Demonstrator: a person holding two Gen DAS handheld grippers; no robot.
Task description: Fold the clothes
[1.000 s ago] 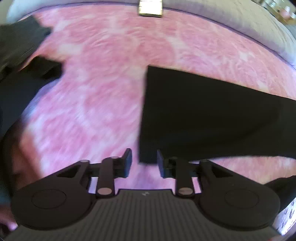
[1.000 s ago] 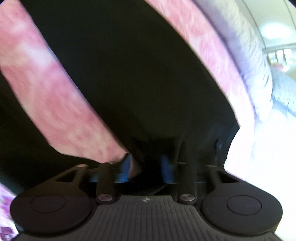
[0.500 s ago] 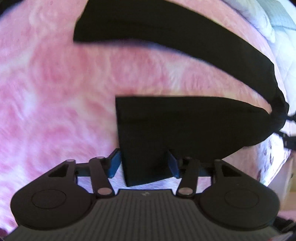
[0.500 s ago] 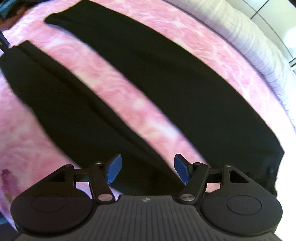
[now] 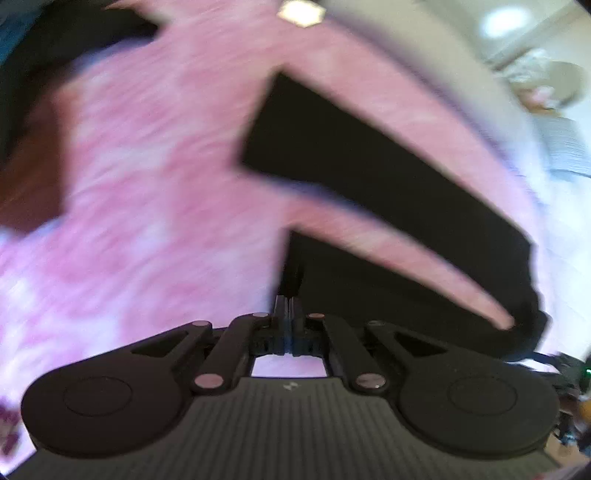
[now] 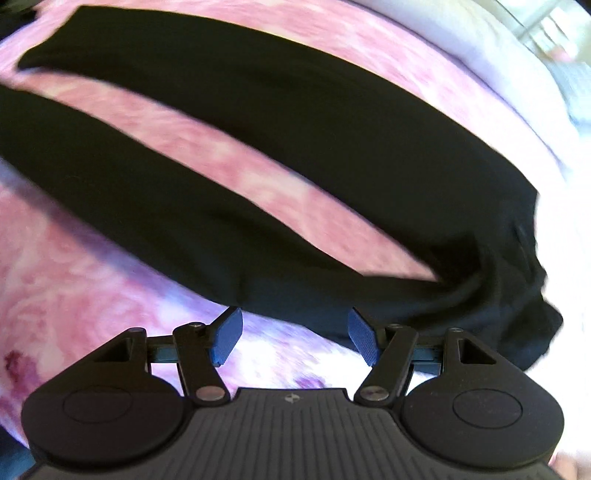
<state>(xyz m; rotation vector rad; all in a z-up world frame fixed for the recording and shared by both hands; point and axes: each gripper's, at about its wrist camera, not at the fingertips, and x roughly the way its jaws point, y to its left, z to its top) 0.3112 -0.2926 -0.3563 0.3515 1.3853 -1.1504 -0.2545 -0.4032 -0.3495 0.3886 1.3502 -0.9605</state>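
A pair of black trousers lies spread on a pink patterned bedspread, its two legs running leftward and joining at the waist on the right. In the left wrist view my left gripper is shut on the hem end of the near trouser leg, which rises from the fingers. The far leg lies flat beyond it. In the right wrist view my right gripper is open, with blue pads, just in front of the near leg's edge close to the waist. Nothing sits between its fingers.
A pale grey-white bedding edge borders the bedspread at the back and right. A small tan square object sits at the far edge. Dark items lie at the far left. Room clutter shows beyond the bed.
My left gripper has closed on the hem of the near trouser leg and is lifting it. My right gripper let go of the trousers, opened, and now hovers by the near leg.
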